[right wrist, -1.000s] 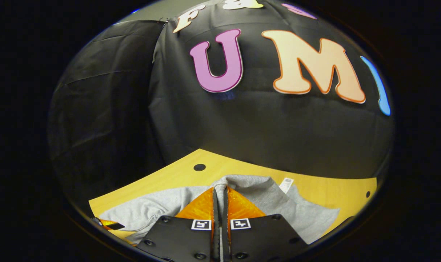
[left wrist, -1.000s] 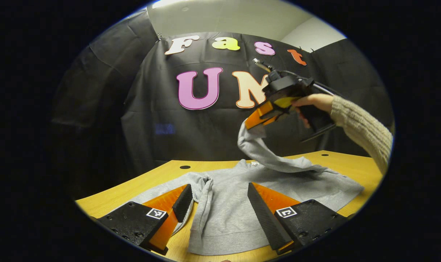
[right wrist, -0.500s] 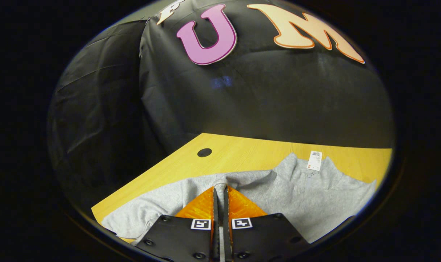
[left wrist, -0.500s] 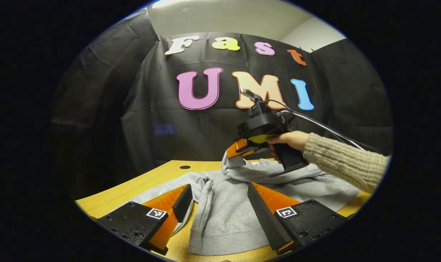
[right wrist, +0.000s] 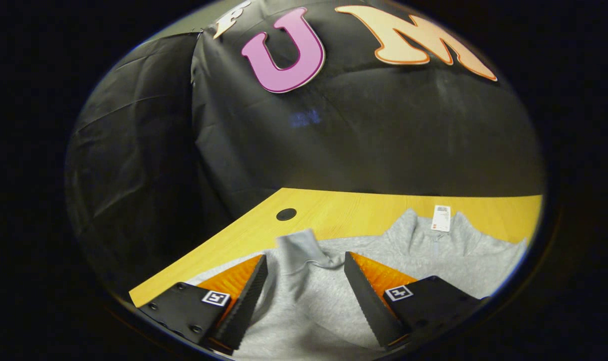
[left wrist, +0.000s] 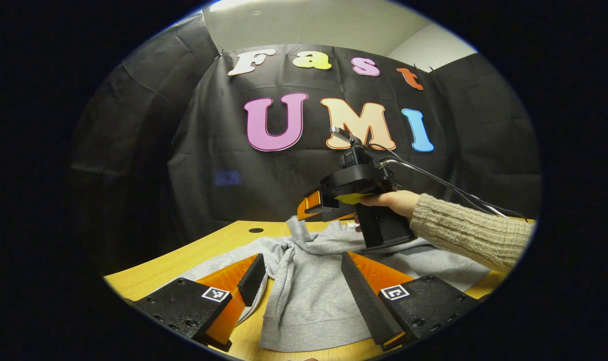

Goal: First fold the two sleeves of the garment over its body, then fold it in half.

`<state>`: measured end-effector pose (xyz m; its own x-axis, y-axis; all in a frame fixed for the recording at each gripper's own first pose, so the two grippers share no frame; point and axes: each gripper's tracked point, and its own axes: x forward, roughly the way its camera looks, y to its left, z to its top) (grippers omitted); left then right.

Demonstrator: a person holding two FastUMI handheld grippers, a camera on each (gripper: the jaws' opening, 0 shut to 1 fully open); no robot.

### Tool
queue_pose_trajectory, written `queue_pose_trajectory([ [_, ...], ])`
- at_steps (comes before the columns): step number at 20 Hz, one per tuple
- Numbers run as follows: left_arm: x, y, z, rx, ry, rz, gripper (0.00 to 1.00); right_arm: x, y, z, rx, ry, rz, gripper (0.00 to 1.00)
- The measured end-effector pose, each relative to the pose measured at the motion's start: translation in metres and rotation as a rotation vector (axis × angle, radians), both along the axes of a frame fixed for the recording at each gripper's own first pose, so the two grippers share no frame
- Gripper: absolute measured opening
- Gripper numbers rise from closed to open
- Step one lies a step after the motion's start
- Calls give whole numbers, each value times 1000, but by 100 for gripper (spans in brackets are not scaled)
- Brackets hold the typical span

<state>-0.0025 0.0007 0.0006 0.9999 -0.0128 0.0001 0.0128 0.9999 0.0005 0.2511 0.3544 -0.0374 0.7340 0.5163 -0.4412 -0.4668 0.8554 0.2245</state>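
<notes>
Both my grippers gape wide: the right gripper [right wrist: 304, 281] straddles a sleeve cuff [right wrist: 299, 246] laid on the grey garment [left wrist: 309, 296]; next, the halving fold.

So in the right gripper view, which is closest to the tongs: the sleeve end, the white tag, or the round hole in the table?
From the right tongs:
1. Sleeve end, just ahead, between the open fingers.
2. Round hole, farther back on the left.
3. White tag, off to the right at the collar; looks farthest, though the hole runs it close.
</notes>
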Motion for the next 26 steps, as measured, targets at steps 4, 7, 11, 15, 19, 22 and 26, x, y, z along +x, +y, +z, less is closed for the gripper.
queue_pose_trajectory([
  [4, 0, 0, 0, -1, 2, -1, 93, -28, -42, 34, -27, -97, -9, 98],
  [7, 0, 0, 1, -1, 0, -2, 94, -55, -88, 61, -42, -185, -45, 98],
  [11, 0, 0, 0, 1, 3, 7, 93, -101, -161, 93, -17, -304, -162, 98],
  [15, 1, 1, 0, 0, 2, 4, 93, -146, -238, 106, -15, -420, -293, 93],
  [19, 3, 7, -5, 35, 29, 35, 94, -187, -303, 99, -32, -481, -411, 97],
  [22, -5, 27, 7, 69, 18, 72, 93, -203, -336, 88, -41, -515, -465, 97],
  [26, -19, 56, 12, 116, 58, 112, 94, -213, -360, 65, -35, -483, -518, 97],
])
